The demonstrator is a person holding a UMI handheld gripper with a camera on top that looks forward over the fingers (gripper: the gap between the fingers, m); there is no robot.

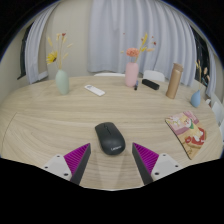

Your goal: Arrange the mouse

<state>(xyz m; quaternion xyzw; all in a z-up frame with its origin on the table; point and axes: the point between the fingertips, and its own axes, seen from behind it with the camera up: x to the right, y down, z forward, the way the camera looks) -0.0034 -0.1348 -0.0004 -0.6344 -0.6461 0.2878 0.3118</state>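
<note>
A dark grey computer mouse [109, 137] lies on the light wooden table [60, 125], just ahead of my fingers and about midway between their lines. My gripper [112, 158] is open, with the two magenta pads [78, 157] spread wide, one at each side below the mouse. Neither finger touches the mouse, and nothing is held.
At the back stand a pale green vase of flowers [62, 80], a pink vase of flowers [132, 72], a white remote [94, 90], a small dark object [150, 84], a tan bottle [174, 82] and a blue cup [196, 98]. A patterned book [188, 134] lies right.
</note>
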